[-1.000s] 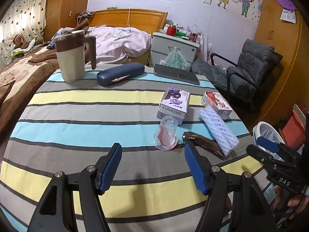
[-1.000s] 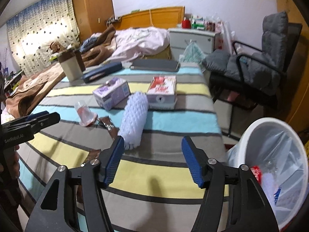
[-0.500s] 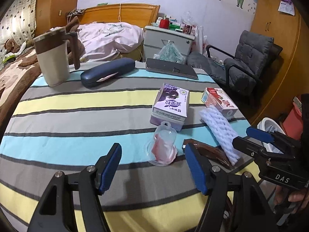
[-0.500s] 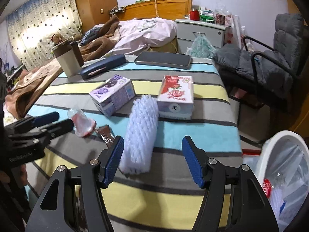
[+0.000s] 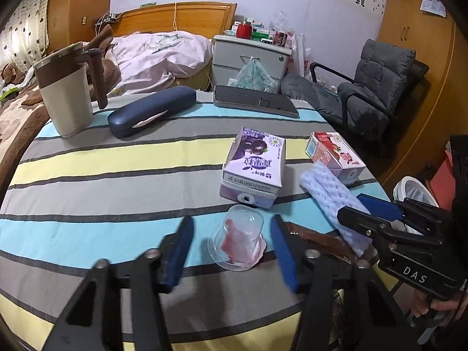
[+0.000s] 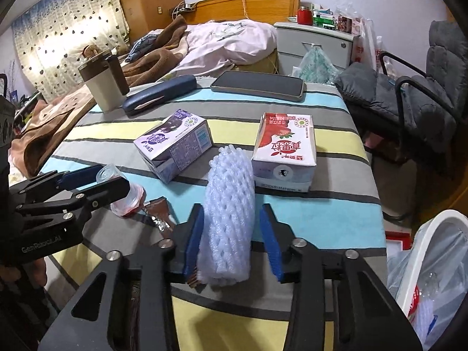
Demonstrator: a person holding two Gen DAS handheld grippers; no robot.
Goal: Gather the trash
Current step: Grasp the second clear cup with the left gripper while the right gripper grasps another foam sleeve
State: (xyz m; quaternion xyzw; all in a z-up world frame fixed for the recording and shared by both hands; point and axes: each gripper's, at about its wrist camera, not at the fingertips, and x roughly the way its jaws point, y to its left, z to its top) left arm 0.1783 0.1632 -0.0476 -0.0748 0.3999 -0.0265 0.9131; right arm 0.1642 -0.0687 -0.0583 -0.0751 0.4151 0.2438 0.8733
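Straddling a clear plastic cup [image 5: 237, 239] w/ a pink scrap inside, the left gripper [image 5: 231, 248] is seen w/ jaws spread wide, one blue pad on each side of the cup, neither touching it; nothing is held. The cup lies tipped on the striped tablecloth [image 5: 117, 193], just in front of the purple drink carton [image 5: 254, 167]. In the right wrist view the same cup [image 6: 122, 190] is partly covered by the left gripper's fingers [image 6: 87, 188]. The right gripper [image 6: 231, 244] is set around the near end of the white foam net sleeve [image 6: 229, 222]; its jaws are parted, the left-hand pad touching or nearly touching the foam, a gap visible at the other pad, so no firm grip is shown. The sleeve [image 5: 333, 201] lies lengthwise on the cloth, btwn the purple carton [image 6: 175, 143] and the red drink carton [image 6: 285, 152], its far end just beside the red one. A brown wrapper [image 6: 159, 213] lies flat btwn cup and sleeve. At the table's right edge a white trash bin [image 6: 430, 251] w/ a plastic liner is seen, some trash already inside. Toward the far side of the table a mug w/ brown lid [image 5: 68, 93], a dark blue case [image 5: 152, 111] and a tablet [image 5: 254, 103] are placed. A grey chair [image 5: 377, 87] and a bed [image 5: 158, 55] are visible beyond.
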